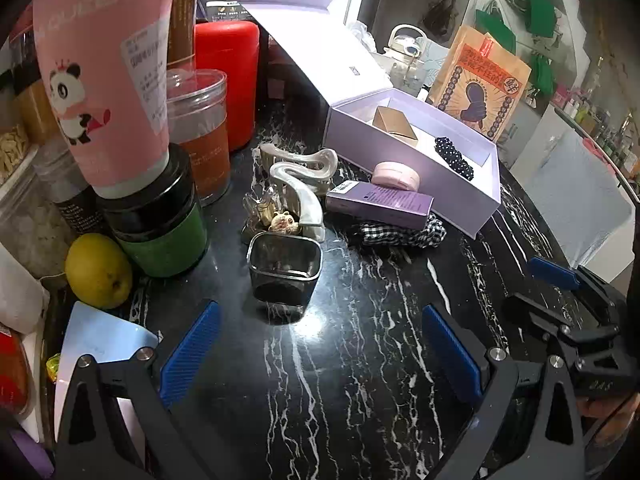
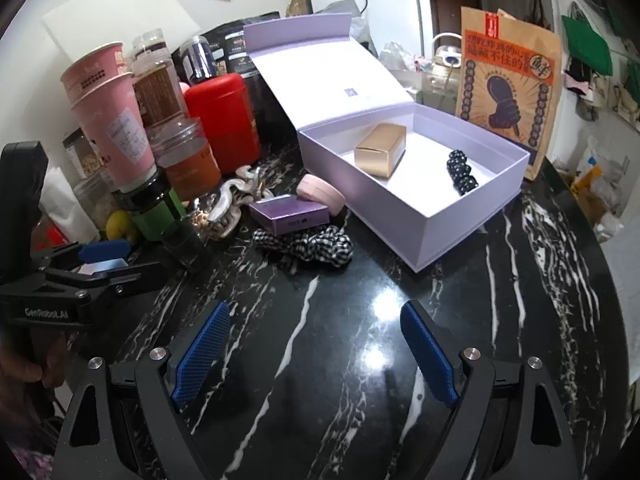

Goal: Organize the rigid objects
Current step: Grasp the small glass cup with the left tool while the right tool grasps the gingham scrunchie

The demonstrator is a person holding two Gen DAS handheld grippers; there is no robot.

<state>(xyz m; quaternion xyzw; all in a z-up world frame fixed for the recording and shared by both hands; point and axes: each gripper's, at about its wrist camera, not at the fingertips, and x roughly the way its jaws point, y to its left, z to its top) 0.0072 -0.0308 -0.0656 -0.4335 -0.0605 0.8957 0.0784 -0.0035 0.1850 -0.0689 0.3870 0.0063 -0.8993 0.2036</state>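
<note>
An open lilac box (image 1: 440,188) (image 2: 400,216) stands on the black marble table, with a gold carton (image 1: 394,124) (image 2: 380,150) and a black dotted scrunchie (image 1: 454,156) (image 2: 462,176) inside. In front of it lie a pink round case (image 1: 396,176) (image 2: 322,194), a purple carton (image 1: 380,204) (image 2: 288,216), a checked scrunchie (image 1: 404,232) (image 2: 308,248), a pearly hair claw (image 1: 300,184) (image 2: 232,196) and a small clear square cup (image 1: 286,272). My left gripper (image 1: 320,312) is open just short of the cup. My right gripper (image 2: 316,312) is open over bare marble, short of the checked scrunchie.
Along the left stand a pink tube (image 1: 108,80) on a green jar (image 1: 160,224), a lemon (image 1: 98,270), a red canister (image 1: 228,80) (image 2: 224,120) and clear jars. A brown paper bag (image 2: 508,88) leans behind the box. The table's rounded edge (image 2: 600,280) runs on the right.
</note>
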